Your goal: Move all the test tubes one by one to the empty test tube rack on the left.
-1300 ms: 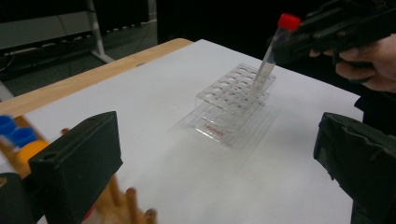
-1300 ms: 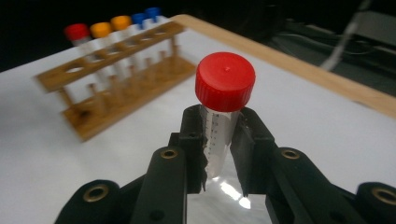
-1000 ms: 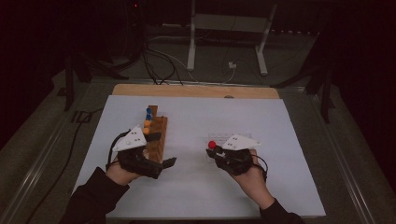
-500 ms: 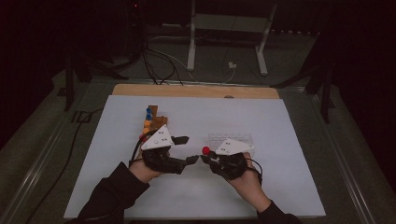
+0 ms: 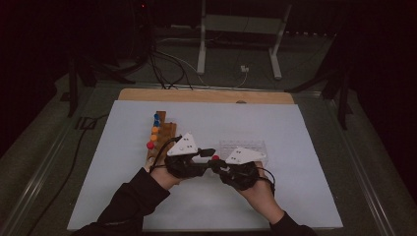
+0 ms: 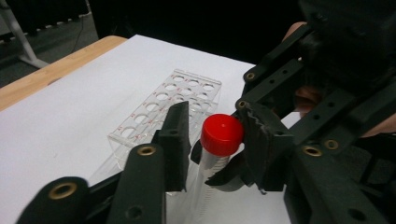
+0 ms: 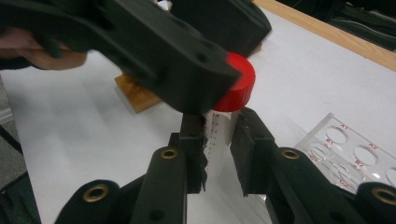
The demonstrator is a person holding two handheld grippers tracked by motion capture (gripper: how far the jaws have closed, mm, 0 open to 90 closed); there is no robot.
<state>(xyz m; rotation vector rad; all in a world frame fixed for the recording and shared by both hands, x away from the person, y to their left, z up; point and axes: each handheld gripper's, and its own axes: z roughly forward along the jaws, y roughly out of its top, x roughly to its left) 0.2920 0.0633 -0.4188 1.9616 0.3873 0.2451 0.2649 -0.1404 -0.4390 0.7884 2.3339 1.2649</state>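
Note:
A clear tube with a red cap stands upright in my right gripper, which is shut on its body just below the cap. My left gripper reaches in from the left, and its jaws straddle the red cap. One pad touches the cap, while a small gap shows at the other pad. In the high view the two grippers meet at the table's middle, left gripper against right gripper, with the red cap between them.
A clear plastic tube rack with empty holes lies just behind the grippers. A wooden rack holding several coloured-cap tubes stands to the left. The white mat covers the table, with a wooden edge at the back.
My left gripper has swung right, away from the wooden rack, to meet the right gripper. The right gripper has shifted slightly left with the red-capped tube still in it.

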